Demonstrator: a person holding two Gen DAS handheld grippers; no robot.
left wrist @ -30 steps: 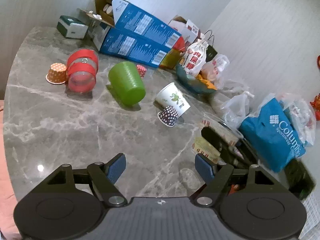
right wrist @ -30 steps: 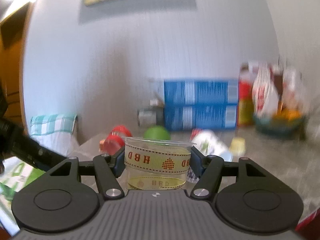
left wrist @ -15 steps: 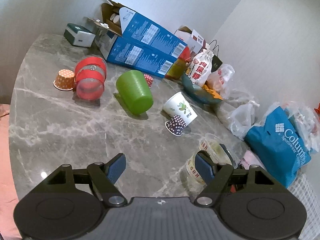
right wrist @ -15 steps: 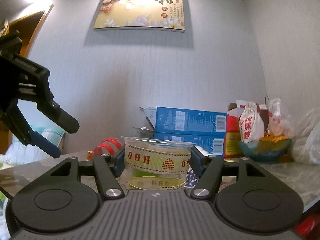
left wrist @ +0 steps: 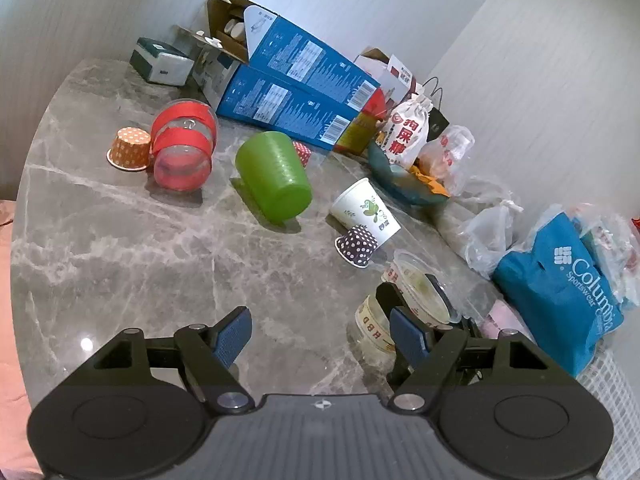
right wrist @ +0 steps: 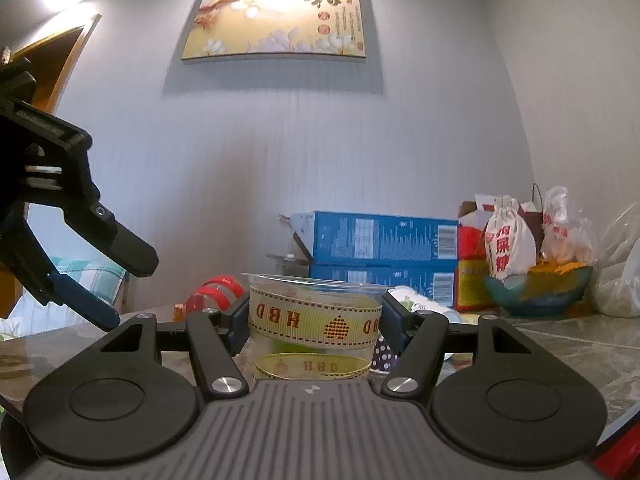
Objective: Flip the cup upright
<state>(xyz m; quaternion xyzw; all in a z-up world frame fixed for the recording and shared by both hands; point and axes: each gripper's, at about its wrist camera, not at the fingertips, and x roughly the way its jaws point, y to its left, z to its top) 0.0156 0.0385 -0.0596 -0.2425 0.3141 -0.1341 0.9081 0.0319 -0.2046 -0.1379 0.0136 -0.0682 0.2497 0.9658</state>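
Observation:
My right gripper [right wrist: 315, 320] is shut on a clear plastic cup [right wrist: 314, 326] with yellow HBD ribbon bands. The cup stands upright, mouth up, its base at or just above the marble table. It also shows in the left wrist view [left wrist: 404, 300], held by the right gripper's black fingers [left wrist: 442, 292]. My left gripper [left wrist: 320, 338] is open and empty above the table, to the left of the cup; it shows at the left of the right wrist view [right wrist: 100, 280].
On the marble table [left wrist: 120, 260] lie a green cup [left wrist: 274, 178], a red-banded clear cup [left wrist: 184, 152], a white paper cup [left wrist: 366, 210], and an orange dotted cup [left wrist: 130, 148] and a dark dotted cup [left wrist: 358, 245] mouth down. Blue boxes [left wrist: 296, 96] and bags [left wrist: 560, 280] line the back and right.
The right gripper has brought the clear cup down and level near the table, and the view has steadied. The left gripper has pulled back slightly, bringing the held cup into its view.

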